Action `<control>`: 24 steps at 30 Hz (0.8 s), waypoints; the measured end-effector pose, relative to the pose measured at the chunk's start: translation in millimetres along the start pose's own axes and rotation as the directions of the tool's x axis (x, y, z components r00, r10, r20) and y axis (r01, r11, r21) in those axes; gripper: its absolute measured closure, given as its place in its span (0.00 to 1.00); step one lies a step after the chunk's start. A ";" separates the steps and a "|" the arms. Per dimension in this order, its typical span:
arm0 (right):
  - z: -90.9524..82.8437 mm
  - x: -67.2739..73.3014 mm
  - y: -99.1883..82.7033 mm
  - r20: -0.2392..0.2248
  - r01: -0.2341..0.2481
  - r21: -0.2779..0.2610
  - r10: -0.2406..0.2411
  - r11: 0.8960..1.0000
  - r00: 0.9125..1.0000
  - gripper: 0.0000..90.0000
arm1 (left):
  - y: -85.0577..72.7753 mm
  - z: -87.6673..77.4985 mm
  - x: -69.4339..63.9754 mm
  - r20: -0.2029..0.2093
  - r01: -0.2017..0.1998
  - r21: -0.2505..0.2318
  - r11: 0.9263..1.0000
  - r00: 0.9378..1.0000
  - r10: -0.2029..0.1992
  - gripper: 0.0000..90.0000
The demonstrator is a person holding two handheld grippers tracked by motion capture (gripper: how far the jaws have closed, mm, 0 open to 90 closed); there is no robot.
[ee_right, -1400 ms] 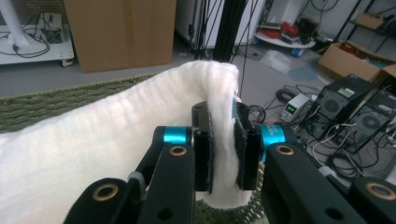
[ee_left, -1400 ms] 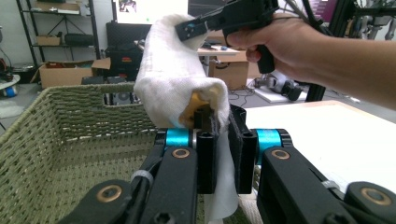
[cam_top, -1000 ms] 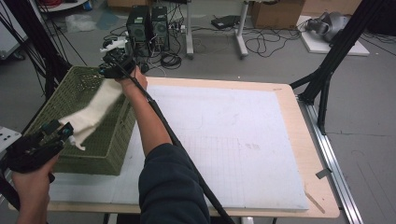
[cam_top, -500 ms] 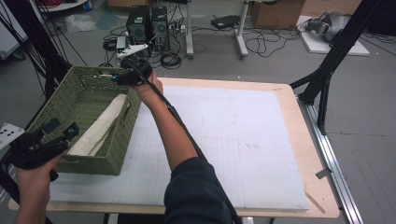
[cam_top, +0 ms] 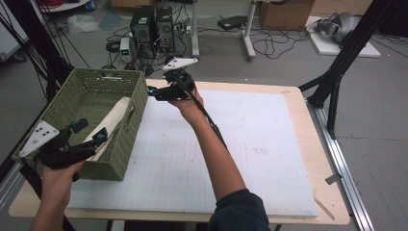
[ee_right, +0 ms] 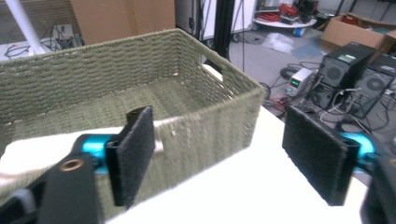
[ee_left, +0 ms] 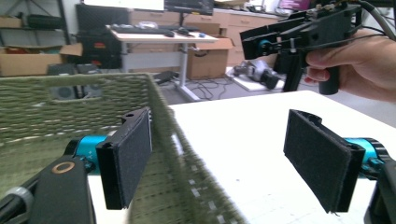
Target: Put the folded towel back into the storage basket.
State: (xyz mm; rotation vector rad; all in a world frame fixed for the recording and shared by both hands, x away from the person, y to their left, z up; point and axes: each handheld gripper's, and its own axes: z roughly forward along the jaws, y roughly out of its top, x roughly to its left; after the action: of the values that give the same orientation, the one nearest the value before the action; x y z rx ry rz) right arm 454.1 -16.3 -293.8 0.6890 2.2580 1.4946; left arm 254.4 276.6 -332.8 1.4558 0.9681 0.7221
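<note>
A green woven basket (cam_top: 127, 144) stands on the table's left side. Inside it a cream cloth (cam_top: 113, 122) lies slanted against the right wall. My left gripper (cam_top: 91, 130) is open at the basket's near right corner, and in the left gripper view (ee_left: 219, 154) the basket's wall (ee_left: 56, 107) runs between its jaws. Just past the basket's far right corner, above the white board, my right gripper (cam_top: 153, 91) is held open and empty. The right gripper view (ee_right: 219, 154) looks at the basket (ee_right: 116, 79), with the cloth (ee_right: 37, 149) at lower left.
A white foam board (cam_top: 250, 144) covers most of the wooden table (cam_top: 332, 211). Black stand legs (cam_top: 337, 72) rise by the right edge. Computer towers (cam_top: 151, 24) and cables sit on the floor behind. The other hand with its right gripper (ee_left: 261, 39) shows in the left gripper view.
The cloth, held up over the basket a second ago, has dropped into it. My right gripper has let it go and moved right, off the basket. The left gripper barely moved.
</note>
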 end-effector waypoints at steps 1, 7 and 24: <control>-6.5 -1.8 -2.9 0.009 0.000 0.001 0.000 1.000 1.000 0.22 | 0.2 2.5 -2.2 0.010 -0.001 0.000 1.000 1.000 0.001 0.25; -48.3 -11.0 -20.5 0.036 -0.007 0.002 0.007 1.000 0.999 0.19 | 1.9 13.9 -14.2 0.059 -0.008 0.004 1.000 0.998 0.008 0.24; -160.2 -16.1 -92.6 0.188 -0.022 0.014 0.019 1.000 0.982 0.18 | -3.4 47.2 -65.4 0.295 -0.051 0.042 0.998 0.955 0.037 0.24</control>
State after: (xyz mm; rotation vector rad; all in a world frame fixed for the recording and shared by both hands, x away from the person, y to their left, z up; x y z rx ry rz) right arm 363.3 -176.6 -317.2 0.8240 2.1286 1.3600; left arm 264.7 196.6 -335.5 1.5800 0.7296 0.4972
